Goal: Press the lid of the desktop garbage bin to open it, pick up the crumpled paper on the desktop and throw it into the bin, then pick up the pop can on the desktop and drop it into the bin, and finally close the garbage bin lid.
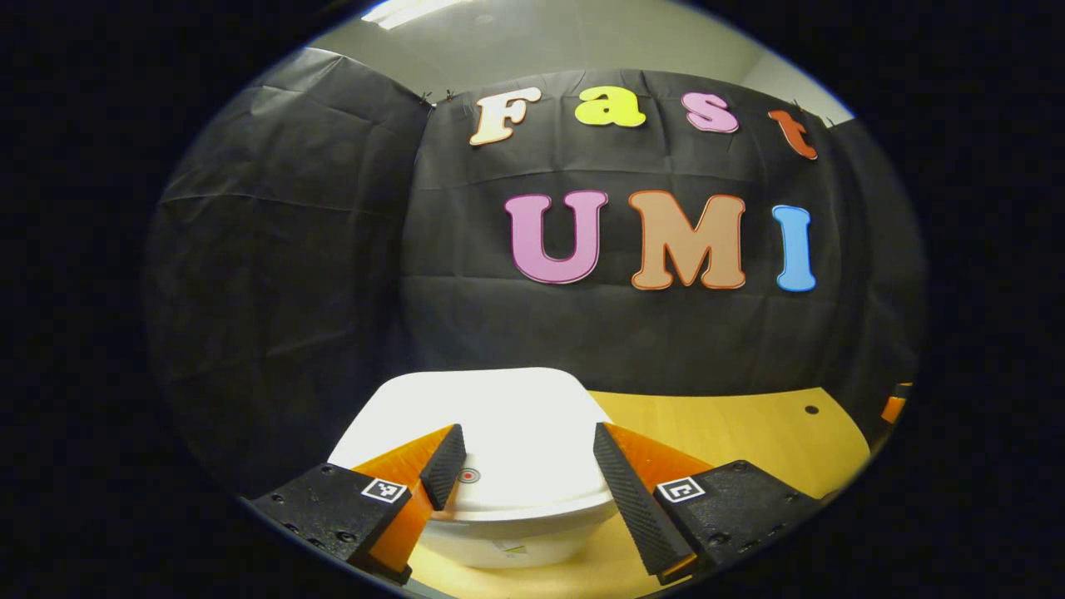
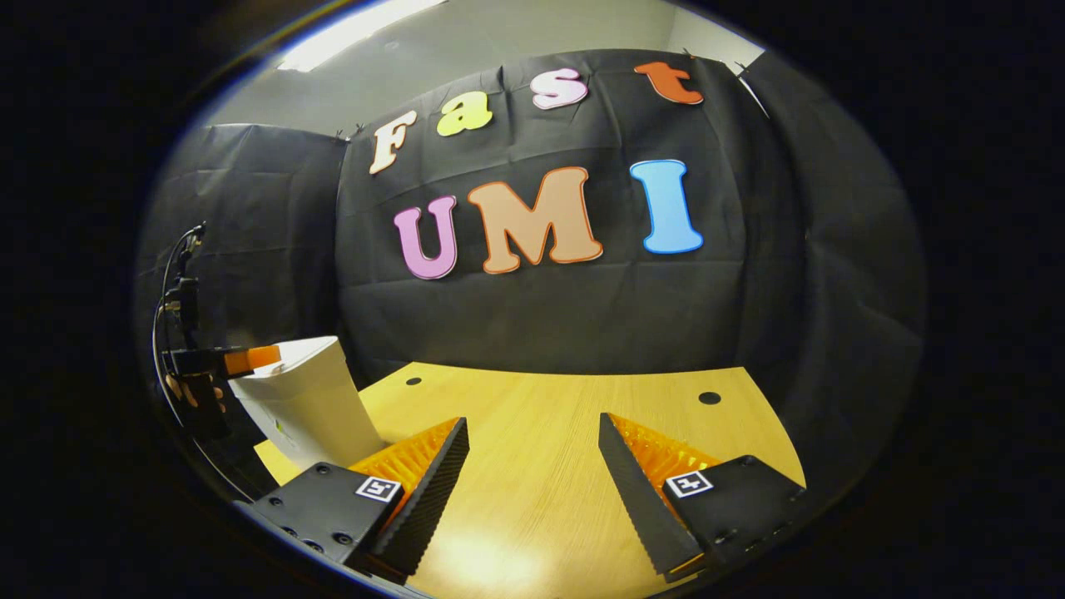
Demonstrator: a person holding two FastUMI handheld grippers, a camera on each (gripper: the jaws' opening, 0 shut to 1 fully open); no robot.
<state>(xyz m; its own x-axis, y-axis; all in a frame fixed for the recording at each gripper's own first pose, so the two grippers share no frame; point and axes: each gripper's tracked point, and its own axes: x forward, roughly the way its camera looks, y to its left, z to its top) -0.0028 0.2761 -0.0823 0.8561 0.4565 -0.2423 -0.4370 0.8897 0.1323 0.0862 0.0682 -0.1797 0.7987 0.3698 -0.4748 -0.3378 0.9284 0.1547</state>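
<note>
Left gripper (image 1: 527,462): fingers spread wide, holding nothing. It sits just above the bin (image 1: 499,466), whose white lid (image 1: 491,416) is shut and lies between and beyond the fingers. Left finger (image 1: 443,466) is at the lid's 7 o'clock edge, close over it; contact cannot be told. A small red dot (image 1: 469,476) on the lid sits just beside that fingertip. Table (image 1: 749,433) runs out from the bin toward 3 o'clock, with a dark hole (image 1: 811,409) in the wood.

Right gripper (image 2: 532,462): fingers spread wide, empty, hovering over bare table (image 2: 541,416). Two dark holes in the wood, one at 11 o'clock (image 2: 413,381), one at 1 o'clock (image 2: 710,398). Bin (image 2: 308,399) stands at 9 o'clock, near the table's edge, its lid down. The left gripper (image 2: 250,359) is at the bin's top, a hand (image 2: 193,391) behind it, cable (image 2: 170,283) looping upward.
</note>
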